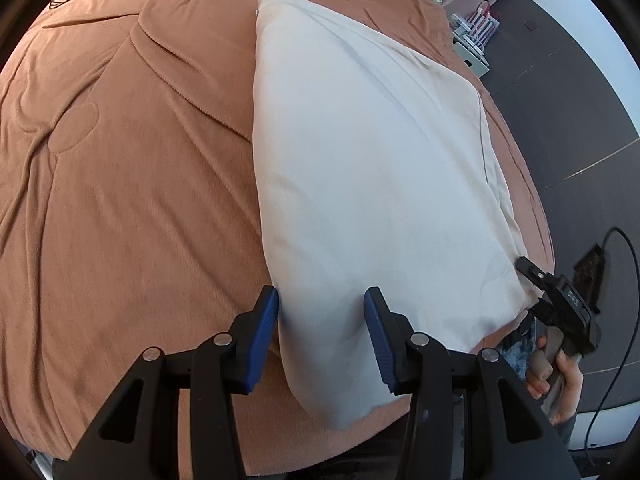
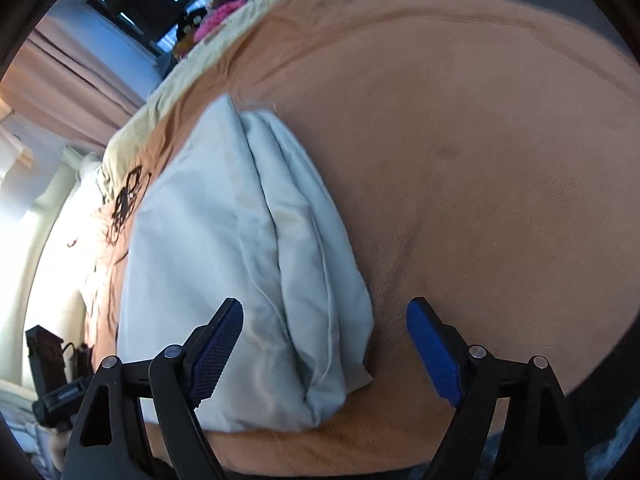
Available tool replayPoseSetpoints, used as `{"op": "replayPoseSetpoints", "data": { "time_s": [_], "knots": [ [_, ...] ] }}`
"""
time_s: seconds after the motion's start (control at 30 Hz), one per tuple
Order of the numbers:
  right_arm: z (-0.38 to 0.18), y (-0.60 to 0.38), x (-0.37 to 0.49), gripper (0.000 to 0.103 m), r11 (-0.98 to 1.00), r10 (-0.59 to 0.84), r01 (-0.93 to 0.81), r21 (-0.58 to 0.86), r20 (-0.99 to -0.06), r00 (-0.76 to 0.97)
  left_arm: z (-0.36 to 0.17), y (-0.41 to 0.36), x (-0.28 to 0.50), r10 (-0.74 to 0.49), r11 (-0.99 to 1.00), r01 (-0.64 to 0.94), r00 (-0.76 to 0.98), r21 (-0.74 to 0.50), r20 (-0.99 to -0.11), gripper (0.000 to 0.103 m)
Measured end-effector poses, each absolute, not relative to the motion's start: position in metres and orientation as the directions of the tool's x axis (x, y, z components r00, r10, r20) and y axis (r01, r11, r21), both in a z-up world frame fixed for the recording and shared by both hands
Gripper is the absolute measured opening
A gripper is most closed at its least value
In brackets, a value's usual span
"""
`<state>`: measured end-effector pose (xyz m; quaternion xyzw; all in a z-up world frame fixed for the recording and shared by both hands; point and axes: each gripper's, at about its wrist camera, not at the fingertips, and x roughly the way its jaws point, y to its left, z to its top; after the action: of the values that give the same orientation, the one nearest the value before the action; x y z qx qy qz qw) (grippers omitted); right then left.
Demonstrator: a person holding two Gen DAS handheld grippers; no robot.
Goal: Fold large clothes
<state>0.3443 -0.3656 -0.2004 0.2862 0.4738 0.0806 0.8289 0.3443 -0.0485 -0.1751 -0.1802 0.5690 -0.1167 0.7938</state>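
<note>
My left fingers are spread over the near corner of the folded white cloth, gripping nothing. My right fingers gape wide at its other corner. It lies on the bed.

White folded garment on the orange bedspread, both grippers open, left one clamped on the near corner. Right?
Not quite. The left gripper isn't clamped on anything: the left wrist view shows its jaws spread wide, with the near end of the white folded garment lying loose between them. The rest holds: the garment lies on the orange bedspread, and the right gripper is open too.
</note>
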Motion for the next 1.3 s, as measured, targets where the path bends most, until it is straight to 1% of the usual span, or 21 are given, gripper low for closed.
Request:
{"op": "replayPoseSetpoints", "data": {
  "time_s": [0.07, 0.1, 0.13, 0.17, 0.23, 0.27, 0.33, 0.4, 0.5, 0.67, 0.77, 0.8, 0.87, 0.9, 0.93, 0.97, 1.03, 1.07, 1.1, 1.13, 1.3],
  "knots": [
    [-0.205, -0.362, 0.344, 0.080, 0.833, 0.405, 0.119, 0.541, -0.742, 0.534, -0.177, -0.051, 0.344, -0.389, 0.910, -0.012, 0.324, -0.415, -0.862, 0.046],
    [-0.203, -0.358, 0.344, 0.068, 0.844, 0.403, 0.096, 0.528, -0.741, 0.538, -0.178, -0.051, 0.344, -0.390, 0.909, -0.012, 0.325, -0.416, -0.861, 0.046],
    [-0.203, -0.353, 0.343, 0.054, 0.840, 0.428, 0.066, 0.539, -0.732, 0.531, -0.178, -0.051, 0.343, -0.390, 0.909, -0.011, 0.327, -0.416, -0.861, 0.043],
    [-0.202, -0.349, 0.342, 0.052, 0.836, 0.443, 0.053, 0.547, -0.729, 0.522, -0.179, -0.051, 0.344, -0.395, 0.907, -0.007, 0.330, -0.420, -0.858, 0.039],
    [-0.202, -0.345, 0.340, 0.042, 0.851, 0.428, 0.042, 0.524, -0.738, 0.522, -0.176, -0.053, 0.342, -0.390, 0.910, 0.004, 0.345, -0.415, -0.854, 0.027],
    [-0.201, -0.345, 0.338, 0.040, 0.851, 0.432, 0.036, 0.525, -0.736, 0.521, -0.174, -0.055, 0.342, -0.386, 0.912, 0.008, 0.351, -0.410, -0.853, 0.026],
    [-0.200, -0.348, 0.334, 0.029, 0.831, 0.460, 0.030, 0.556, -0.717, 0.524, -0.168, -0.057, 0.341, -0.379, 0.917, 0.022, 0.362, -0.399, -0.851, 0.020],
    [-0.195, -0.348, 0.331, 0.026, 0.815, 0.486, 0.018, 0.579, -0.701, 0.523, -0.163, -0.055, 0.339, -0.384, 0.915, 0.029, 0.362, -0.402, -0.849, 0.018],
    [-0.191, -0.344, 0.325, 0.024, 0.806, 0.505, 0.008, 0.592, -0.696, 0.511, -0.157, -0.051, 0.341, -0.403, 0.908, 0.036, 0.355, -0.418, -0.844, 0.017],
    [-0.190, -0.334, 0.307, 0.024, 0.781, 0.557, -0.021, 0.625, -0.681, 0.476, -0.150, -0.043, 0.323, -0.402, 0.913, 0.081, 0.331, -0.399, -0.854, 0.017],
    [-0.194, -0.326, 0.290, 0.024, 0.782, 0.578, -0.053, 0.621, -0.692, 0.432, -0.152, -0.040, 0.313, -0.382, 0.924, 0.101, 0.305, -0.369, -0.872, 0.017],
    [-0.196, -0.325, 0.286, 0.024, 0.783, 0.584, -0.063, 0.619, -0.696, 0.417, -0.154, -0.040, 0.312, -0.378, 0.926, 0.108, 0.297, -0.362, -0.877, 0.018],
    [-0.198, -0.324, 0.285, 0.033, 0.792, 0.580, -0.072, 0.606, -0.710, 0.399, -0.157, -0.042, 0.319, -0.370, 0.929, 0.111, 0.279, -0.353, -0.886, 0.020],
    [-0.198, -0.326, 0.288, 0.044, 0.803, 0.566, -0.066, 0.592, -0.724, 0.394, -0.160, -0.041, 0.324, -0.371, 0.929, 0.101, 0.261, -0.357, -0.891, 0.021],
    [-0.198, -0.329, 0.292, 0.055, 0.814, 0.551, -0.051, 0.579, -0.740, 0.386, -0.163, -0.039, 0.329, -0.377, 0.926, 0.087, 0.242, -0.367, -0.894, 0.026],
    [-0.198, -0.332, 0.297, 0.059, 0.818, 0.542, -0.038, 0.574, -0.747, 0.384, -0.165, -0.037, 0.330, -0.380, 0.925, 0.078, 0.239, -0.372, -0.894, 0.029],
    [-0.196, -0.341, 0.308, 0.075, 0.812, 0.542, -0.024, 0.583, -0.738, 0.402, -0.164, -0.033, 0.341, -0.384, 0.922, 0.062, 0.249, -0.381, -0.889, 0.046],
    [-0.195, -0.344, 0.314, 0.079, 0.808, 0.545, -0.028, 0.588, -0.729, 0.414, -0.163, -0.032, 0.345, -0.383, 0.922, 0.058, 0.260, -0.382, -0.886, 0.051],
    [-0.193, -0.347, 0.320, 0.085, 0.806, 0.547, -0.035, 0.590, -0.722, 0.424, -0.163, -0.029, 0.352, -0.381, 0.922, 0.050, 0.276, -0.383, -0.882, 0.061],
    [-0.192, -0.349, 0.328, 0.087, 0.807, 0.546, -0.040, 0.589, -0.719, 0.430, -0.163, -0.027, 0.356, -0.378, 0.923, 0.040, 0.286, -0.383, -0.881, 0.067],
    [-0.191, -0.349, 0.367, 0.088, 0.793, 0.576, -0.066, 0.606, -0.708, 0.409, -0.170, -0.017, 0.391, -0.381, 0.913, -0.023, 0.315, -0.408, -0.869, 0.068]
  ]
}}
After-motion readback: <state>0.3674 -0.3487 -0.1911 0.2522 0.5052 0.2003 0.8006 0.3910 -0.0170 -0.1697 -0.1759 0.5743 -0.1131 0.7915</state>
